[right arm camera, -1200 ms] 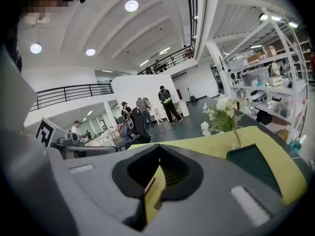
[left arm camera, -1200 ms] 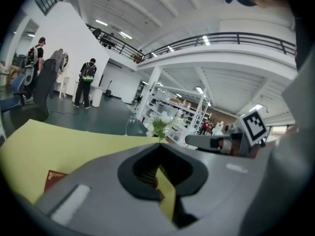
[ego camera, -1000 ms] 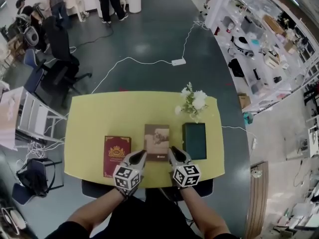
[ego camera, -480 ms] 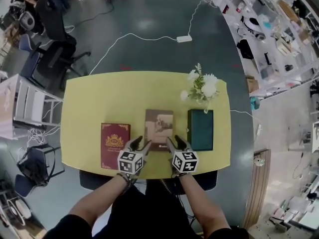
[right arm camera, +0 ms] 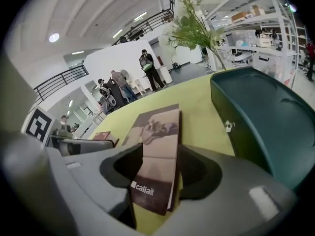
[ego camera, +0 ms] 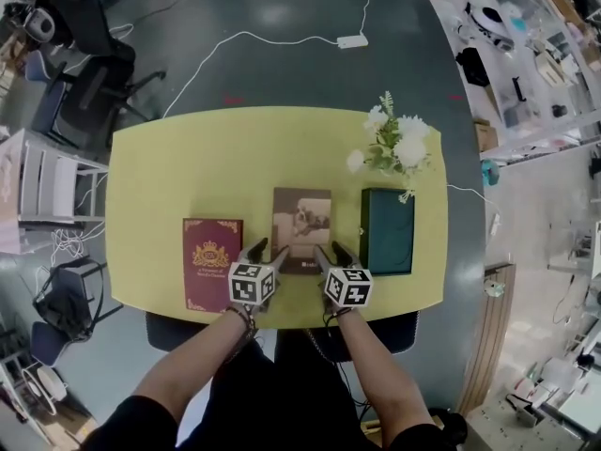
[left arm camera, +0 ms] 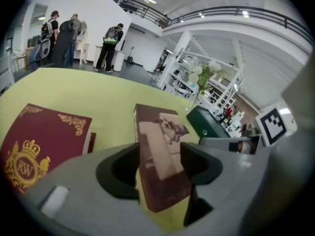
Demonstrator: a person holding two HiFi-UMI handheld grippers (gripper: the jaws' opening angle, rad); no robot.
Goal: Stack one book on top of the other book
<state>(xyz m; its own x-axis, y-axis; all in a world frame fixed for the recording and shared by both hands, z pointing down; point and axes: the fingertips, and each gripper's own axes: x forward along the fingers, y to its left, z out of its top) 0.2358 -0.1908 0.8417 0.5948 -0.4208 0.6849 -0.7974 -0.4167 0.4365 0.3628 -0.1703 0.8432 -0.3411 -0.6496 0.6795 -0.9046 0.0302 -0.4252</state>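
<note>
Lining up on the brown book, which lies flat on the yellow table between the red book and the dark green book; my left gripper and right gripper have just been opening and stand wide, empty, each framing a near corner; I judge both must close evenly to lift it level.

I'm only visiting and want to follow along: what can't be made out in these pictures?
Brown book: head view, its near corners lie under the left hand-held gripper and right hand-held gripper, whose jaws have just been opening; contact unclear.
Red book: left gripper view, cut off by gripper body and picture rim.
Green case: right gripper view, cut off at the right rim.
Flowers: head view, blossoms hide any vase.
</note>
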